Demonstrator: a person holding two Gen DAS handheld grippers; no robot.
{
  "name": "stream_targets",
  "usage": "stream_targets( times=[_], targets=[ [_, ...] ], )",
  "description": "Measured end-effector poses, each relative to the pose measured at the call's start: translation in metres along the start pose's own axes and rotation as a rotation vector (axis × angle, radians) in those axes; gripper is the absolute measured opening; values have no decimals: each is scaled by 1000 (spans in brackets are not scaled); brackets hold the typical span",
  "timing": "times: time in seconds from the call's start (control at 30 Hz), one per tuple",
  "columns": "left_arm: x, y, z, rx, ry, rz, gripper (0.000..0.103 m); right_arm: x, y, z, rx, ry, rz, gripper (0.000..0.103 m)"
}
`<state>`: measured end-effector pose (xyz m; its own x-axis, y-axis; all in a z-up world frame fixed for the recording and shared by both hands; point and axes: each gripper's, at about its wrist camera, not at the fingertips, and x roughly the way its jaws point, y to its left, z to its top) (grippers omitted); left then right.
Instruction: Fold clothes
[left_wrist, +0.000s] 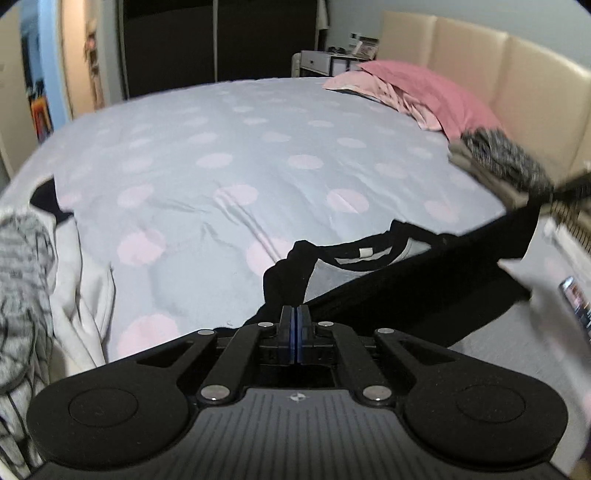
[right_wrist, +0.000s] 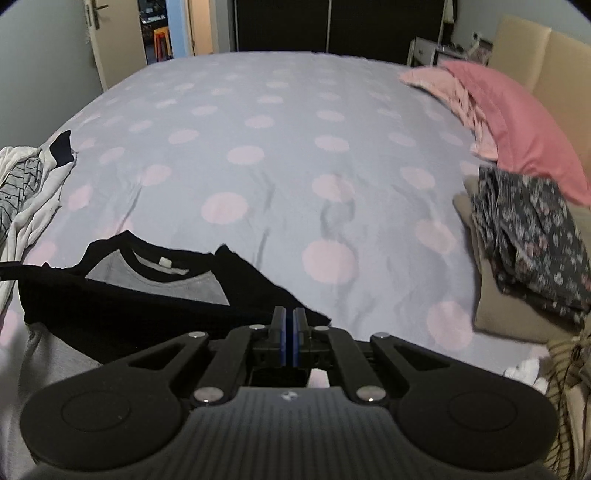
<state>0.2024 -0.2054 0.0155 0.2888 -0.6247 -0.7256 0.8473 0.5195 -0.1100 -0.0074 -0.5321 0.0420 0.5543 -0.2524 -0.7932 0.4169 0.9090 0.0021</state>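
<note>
Black cloth is bunched in the left claw (left_wrist: 295, 314), whose blue pads are pressed together on a thin pinch of the shirt (left_wrist: 388, 280) at one end. The right claw (right_wrist: 289, 321) is likewise pinched on the shirt's black edge at the other end, with a sliver of gap between its pads. Between the two the black fabric runs as a taut band, while the collar and grey chest panel sag toward the bed (left_wrist: 229, 147) (the white neck label faces up).

Both grips look shallow, each taking only a fold of edge near the pad tips. If the claws pull further apart, or one lifts faster than the other, the cloth could slip out of one and the shirt would drop in a heap, losing its alignment. The left view is smeared at its right side, so I cannot tell how much slack remains there.

Further out, a pile (right_wrist: 26, 192) of white and striped clothes lies at the bed's left edge, and a floral stack (right_wrist: 528, 236) sits at the right below the pink pillow (right_wrist: 517, 125). A wide swing could drag the hanging hem into either, disturbing what appears already folded.
</note>
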Motion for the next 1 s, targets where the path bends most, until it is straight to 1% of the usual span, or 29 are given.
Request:
stream_targets(
  times=[0.13,0.23,0.3,0.33,0.4,0.47,0.53,0.57,0.6,0.7,0.77,0.87,0.93,1.0],
  targets=[
    [2,12,0,-80,14,-11,0,2,-2,-1,19,27,15,4],
    [4,13,1,-87,14,10,0,6,1,0,15,25,7,4],
    [6,12,3,-91,-1,34,0,11,6,3,16,27,-8,4],
    [4,11,4,-89,-22,58,0,13,7,6,18,23,-15,4],
    [-3,9,7,-86,-88,79,0,15,11,12,34,-16,-35,3],
    [-11,8,11,-77,-151,91,0,11,11,19,66,-83,-53,3],
    [-15,5,10,-52,-164,76,0,2,10,24,91,-163,-60,3],
    [-17,3,9,-39,-168,67,0,-1,9,25,98,-190,-63,3],
    [-15,1,6,-21,-147,59,0,4,9,22,75,-152,-66,3],
    [4,-10,-12,74,-25,53,0,19,11,13,5,-37,-75,3],
    [15,-18,-26,138,45,48,0,37,16,-4,-83,85,-88,3],
    [26,-31,-48,242,119,56,0,52,21,-29,-165,198,-91,3],
    [29,-39,-60,298,139,80,0,56,25,-42,-198,220,-92,3],
    [32,-43,-67,324,159,89,0,61,28,-49,-214,238,-91,3]
  ],
)
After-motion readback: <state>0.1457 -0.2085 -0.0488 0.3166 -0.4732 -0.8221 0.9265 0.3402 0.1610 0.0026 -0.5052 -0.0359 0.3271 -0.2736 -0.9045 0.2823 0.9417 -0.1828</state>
